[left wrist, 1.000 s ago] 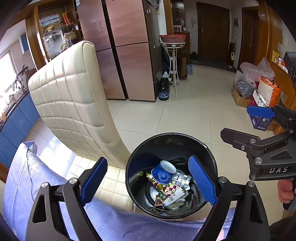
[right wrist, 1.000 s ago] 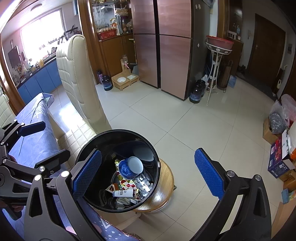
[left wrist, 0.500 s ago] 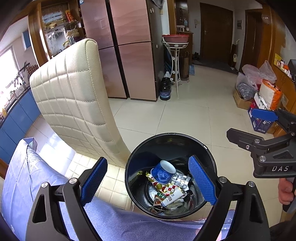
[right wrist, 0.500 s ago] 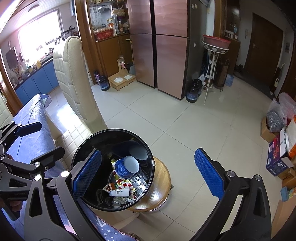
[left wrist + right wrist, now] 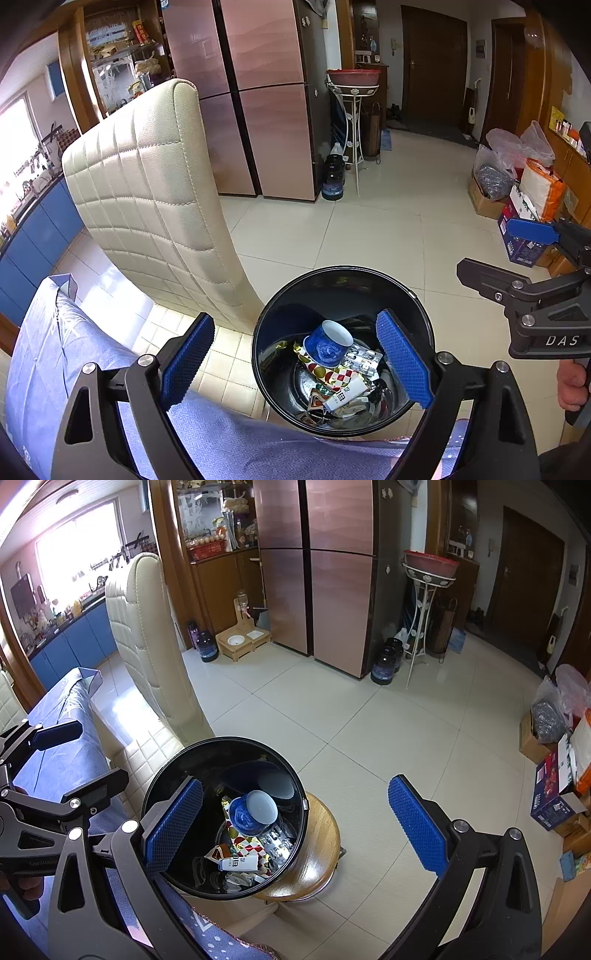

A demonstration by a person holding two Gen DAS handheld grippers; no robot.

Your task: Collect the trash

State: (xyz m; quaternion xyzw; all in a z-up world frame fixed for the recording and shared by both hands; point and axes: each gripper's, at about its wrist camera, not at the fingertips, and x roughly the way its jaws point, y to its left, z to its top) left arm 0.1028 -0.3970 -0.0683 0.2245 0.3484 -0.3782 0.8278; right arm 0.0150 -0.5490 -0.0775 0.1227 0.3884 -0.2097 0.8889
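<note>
A black round bin (image 5: pixel 373 273) stands on a wooden stool (image 5: pixel 317 860) beside the table edge. Inside lie a blue paper cup (image 5: pixel 328 343), a checked wrapper (image 5: pixel 328 373), a blister pack (image 5: pixel 364 360) and a small white tube (image 5: pixel 345 395). The bin (image 5: pixel 177 760) and cup (image 5: pixel 253 812) also show in the right wrist view. My left gripper (image 5: pixel 295 365) is open and empty above the bin's near rim. My right gripper (image 5: pixel 291 827) is open and empty, above the bin's right side and the stool.
A blue tablecloth (image 5: pixel 66 362) covers the table at lower left. A cream quilted chair back (image 5: pixel 147 192) stands behind the bin. Copper fridge doors (image 5: pixel 258 92), a white plant stand (image 5: pixel 354 122) and boxes and bags (image 5: pixel 524 192) line the tiled floor.
Both grippers have drifted slightly; the view has shifted a little and the bin sits a bit further left in the right wrist view. Both stay open and empty.
</note>
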